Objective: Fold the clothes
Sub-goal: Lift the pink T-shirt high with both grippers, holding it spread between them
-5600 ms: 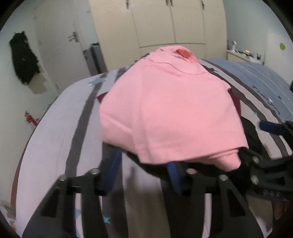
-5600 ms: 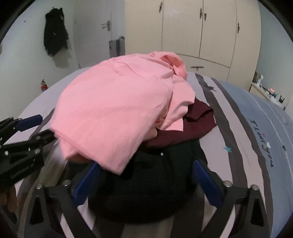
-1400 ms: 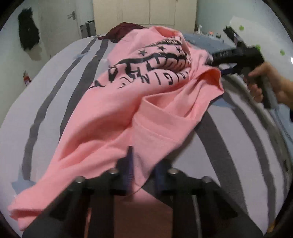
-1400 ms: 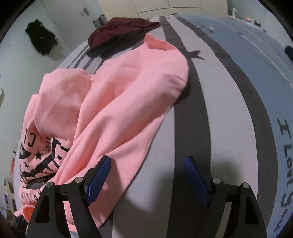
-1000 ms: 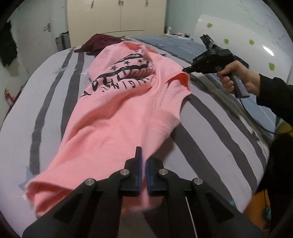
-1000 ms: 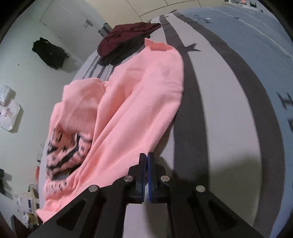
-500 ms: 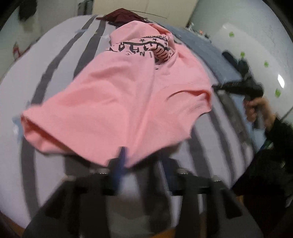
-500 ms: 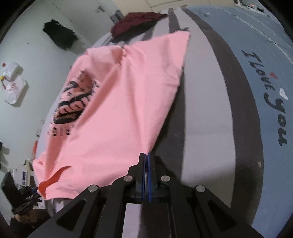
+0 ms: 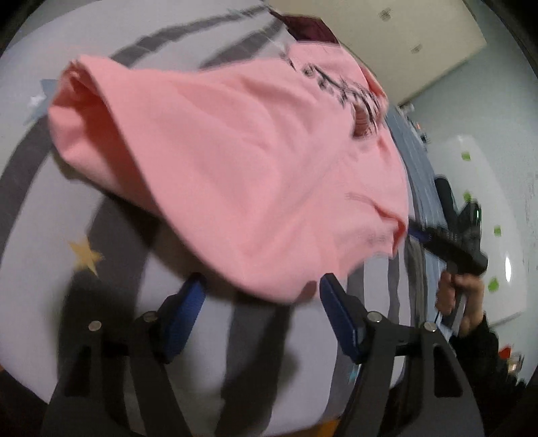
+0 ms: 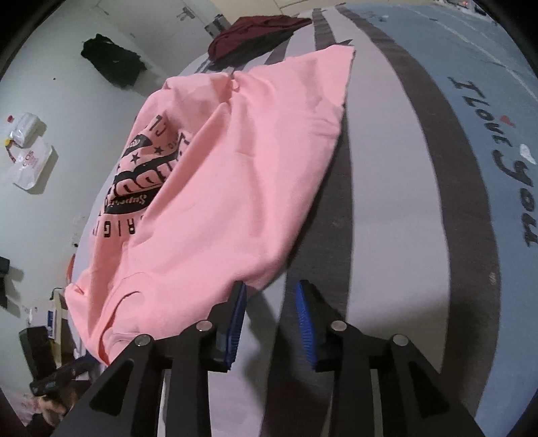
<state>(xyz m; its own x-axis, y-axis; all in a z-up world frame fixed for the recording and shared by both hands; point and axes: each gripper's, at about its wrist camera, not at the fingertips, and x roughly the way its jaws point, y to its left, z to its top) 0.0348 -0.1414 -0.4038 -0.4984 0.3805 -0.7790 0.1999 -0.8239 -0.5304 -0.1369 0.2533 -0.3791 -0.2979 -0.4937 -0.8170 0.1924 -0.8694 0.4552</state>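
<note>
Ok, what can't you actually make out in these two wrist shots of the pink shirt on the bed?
- Left wrist view: the black print on the pink cotton T-shirt is smeared by motion blur, unreadable.
- Left wrist view: the dark maroon garment is mostly hidden behind the shirt.
- Right wrist view: the shirt's near left edge hangs past the side of the grey-striped bedsheet, so that end is unseen.
- Right wrist view: the left gripper is dark and cut off at the corner.

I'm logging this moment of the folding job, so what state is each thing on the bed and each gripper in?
pink T-shirt: spread on the bed, rumpled, black print up, unfolded.
maroon garment: bunched at the bed's far end.
left gripper: open, shirt hem just ahead of the pads.
right gripper: jaws opening, nothing pinched, shirt corner at one pad.
striped bedspread: lying flat.
</note>
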